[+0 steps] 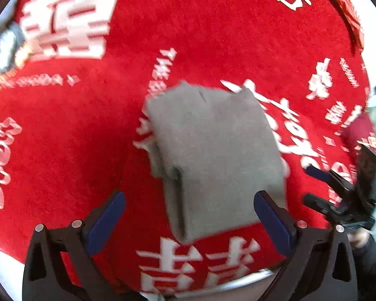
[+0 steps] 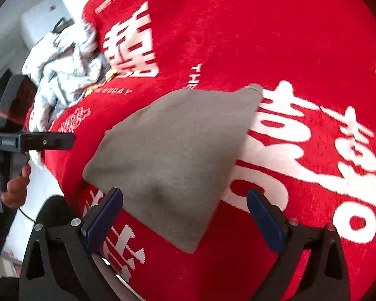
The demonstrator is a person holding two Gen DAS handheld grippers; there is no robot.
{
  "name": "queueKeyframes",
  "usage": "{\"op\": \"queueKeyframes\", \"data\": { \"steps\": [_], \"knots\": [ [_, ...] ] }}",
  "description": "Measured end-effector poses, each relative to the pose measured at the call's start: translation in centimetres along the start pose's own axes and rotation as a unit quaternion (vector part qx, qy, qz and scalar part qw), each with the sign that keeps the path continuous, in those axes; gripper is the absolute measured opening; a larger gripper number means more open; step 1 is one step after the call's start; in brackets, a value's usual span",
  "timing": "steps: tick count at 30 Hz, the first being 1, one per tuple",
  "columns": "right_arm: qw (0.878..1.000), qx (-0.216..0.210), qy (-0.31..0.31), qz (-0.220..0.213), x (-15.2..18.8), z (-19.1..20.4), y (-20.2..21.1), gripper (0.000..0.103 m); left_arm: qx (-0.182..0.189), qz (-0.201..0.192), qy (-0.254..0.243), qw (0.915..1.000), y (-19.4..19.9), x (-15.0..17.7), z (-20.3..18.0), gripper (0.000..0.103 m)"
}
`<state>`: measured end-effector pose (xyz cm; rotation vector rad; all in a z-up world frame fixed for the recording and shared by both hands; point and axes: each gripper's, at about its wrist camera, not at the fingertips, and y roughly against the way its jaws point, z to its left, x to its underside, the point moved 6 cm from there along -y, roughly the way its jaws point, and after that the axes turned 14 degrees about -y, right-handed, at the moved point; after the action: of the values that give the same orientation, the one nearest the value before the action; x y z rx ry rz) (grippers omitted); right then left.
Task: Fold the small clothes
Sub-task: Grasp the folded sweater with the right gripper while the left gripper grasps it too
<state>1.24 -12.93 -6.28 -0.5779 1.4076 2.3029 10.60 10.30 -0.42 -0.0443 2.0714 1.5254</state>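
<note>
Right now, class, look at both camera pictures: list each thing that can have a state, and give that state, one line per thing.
Grey cloth: folded, lying flat on the red cover, not gripped.
Left gripper: open, nothing between its pads.
Right gripper: open, above the cloth's near edge.
Red cover: spread out.
Patterned clothes: crumpled in a heap at the cover's edge, unfolded.

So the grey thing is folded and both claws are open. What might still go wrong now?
Some guesses:
1. The folded grey garment lies between the open fingers of the left gripper and the right gripper; a careless pull-away may snag an edge and undo the fold.
2. Its layered edges on one side look loose, so they might spring open.
3. The crumpled pale clothes hang at the edge of the red printed cloth and might slip off.
</note>
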Motion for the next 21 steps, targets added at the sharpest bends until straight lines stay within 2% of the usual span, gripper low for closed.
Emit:
{"op": "queueKeyframes", "data": {
  "steps": [2,3,7,9,14,21],
  "knots": [
    [1.0,-0.001,-0.01,-0.004,-0.3,-0.8,0.2,0.1,-0.035,0.017,-0.007,0.9992,-1.2,-0.6,0.3,0.102],
    [1.0,0.003,-0.013,-0.003,-0.3,-1.2,0.1,0.1,-0.034,0.025,0.0,0.9991,-2.1,-1.1,0.4,0.102],
    [0.999,0.012,-0.03,-0.005,-1.2,-1.8,-1.1,0.1,0.016,0.061,0.067,0.9958,-6.8,-3.2,1.9,0.102],
    [0.999,0.011,-0.037,-0.008,-1.7,-2.0,-1.6,0.1,0.024,0.075,0.074,0.9941,-9.0,-3.7,1.8,0.102],
    [0.999,0.001,-0.054,-0.001,-2.8,-2.9,-2.5,0.1,-0.003,0.099,0.036,0.9945,-11.2,-3.8,0.4,0.102],
    [0.997,-0.007,-0.068,0.018,-3.9,-3.3,-5.1,0.1,-0.022,0.095,0.013,0.9952,-12.3,-4.1,-0.2,0.102]
  ]
}}
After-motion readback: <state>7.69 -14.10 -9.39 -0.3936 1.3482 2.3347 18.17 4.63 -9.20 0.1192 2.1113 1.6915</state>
